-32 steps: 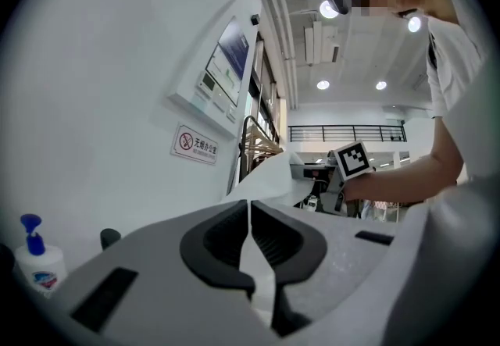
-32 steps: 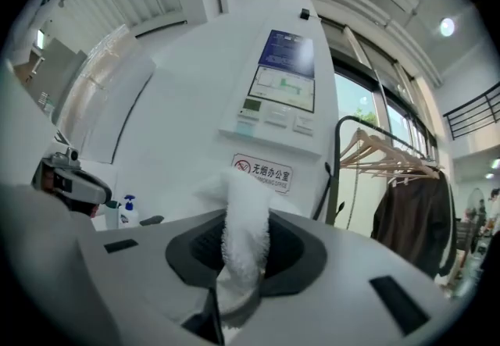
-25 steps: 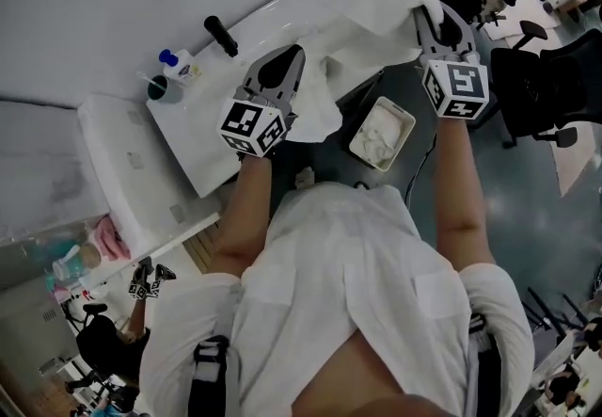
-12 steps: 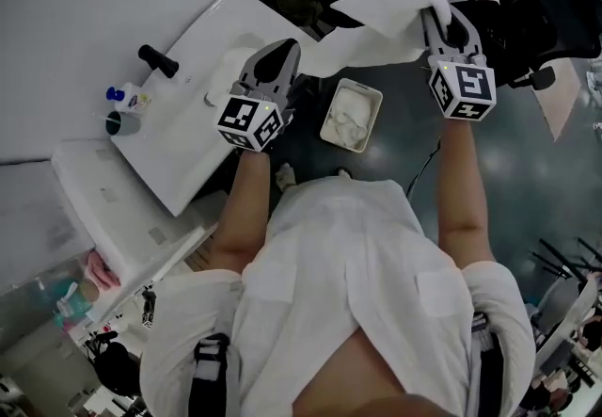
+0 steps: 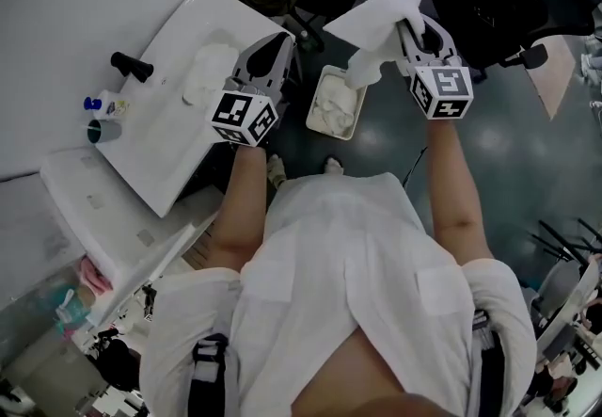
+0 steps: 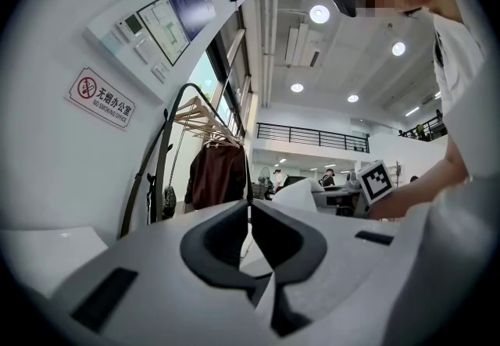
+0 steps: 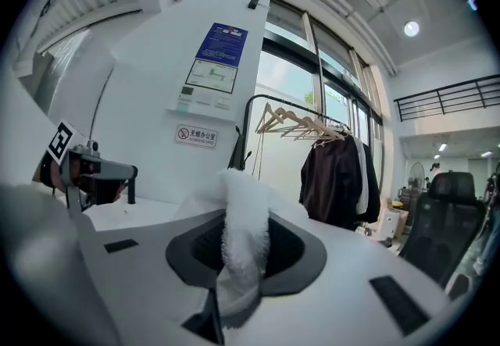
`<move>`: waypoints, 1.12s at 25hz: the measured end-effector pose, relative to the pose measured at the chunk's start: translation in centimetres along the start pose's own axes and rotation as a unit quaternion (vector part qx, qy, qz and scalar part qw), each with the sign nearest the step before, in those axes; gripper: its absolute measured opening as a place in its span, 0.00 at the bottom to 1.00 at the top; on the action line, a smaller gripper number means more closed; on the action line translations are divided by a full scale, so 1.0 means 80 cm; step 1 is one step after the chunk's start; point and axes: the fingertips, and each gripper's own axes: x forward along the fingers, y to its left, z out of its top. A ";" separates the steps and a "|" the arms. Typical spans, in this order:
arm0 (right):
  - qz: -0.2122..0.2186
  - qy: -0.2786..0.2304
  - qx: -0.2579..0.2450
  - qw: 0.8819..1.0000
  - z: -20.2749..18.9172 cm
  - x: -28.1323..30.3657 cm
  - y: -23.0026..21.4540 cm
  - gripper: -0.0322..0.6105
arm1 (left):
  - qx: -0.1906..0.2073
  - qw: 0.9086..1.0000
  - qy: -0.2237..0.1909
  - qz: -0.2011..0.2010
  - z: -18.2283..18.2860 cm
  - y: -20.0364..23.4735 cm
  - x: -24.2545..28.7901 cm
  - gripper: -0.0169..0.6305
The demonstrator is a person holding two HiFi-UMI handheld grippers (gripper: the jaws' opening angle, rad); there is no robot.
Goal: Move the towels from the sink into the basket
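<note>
My right gripper point(image 5: 406, 26) is shut on a white towel point(image 5: 374, 22), which hangs bunched from its jaws above the far end of the white basket point(image 5: 331, 132) on the floor. In the right gripper view the towel point(image 7: 242, 247) fills the gap between the jaws of the right gripper point(image 7: 246, 215). Other white towels point(image 5: 334, 106) lie in the basket. My left gripper point(image 5: 280, 39) is over the near edge of the white sink point(image 5: 179, 137), its jaws shut with nothing between them point(image 6: 250, 205). Another white towel point(image 5: 209, 69) lies in the sink.
A black faucet point(image 5: 132, 65), a small bottle point(image 5: 105, 107) and a cup point(image 5: 102, 131) stand at the sink's far side by the wall. Black office chairs point(image 5: 513, 1) stand to the right. A coat rack with dark coats point(image 7: 340, 176) is ahead.
The towel was stretched from the sink by the left gripper across to the right gripper. It now hangs from the right gripper alone, carried over the basket. The left gripper stayed by the sink.
</note>
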 end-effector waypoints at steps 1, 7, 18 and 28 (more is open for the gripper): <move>0.004 0.008 0.004 1.000 -0.012 0.002 0.001 0.20 | 0.000 1.000 0.001 0.003 -0.001 0.000 0.000 0.06; 0.016 0.064 0.022 0.998 -0.082 0.012 0.006 0.20 | -0.002 1.000 0.014 0.018 -0.015 0.010 -0.006 0.06; 0.049 0.151 0.038 0.987 -0.176 0.030 0.049 0.21 | -0.004 0.999 0.026 0.033 -0.030 0.026 -0.017 0.06; 0.089 0.210 0.034 0.973 -0.220 0.037 0.086 0.23 | -0.007 0.999 0.027 0.040 -0.033 0.033 -0.024 0.05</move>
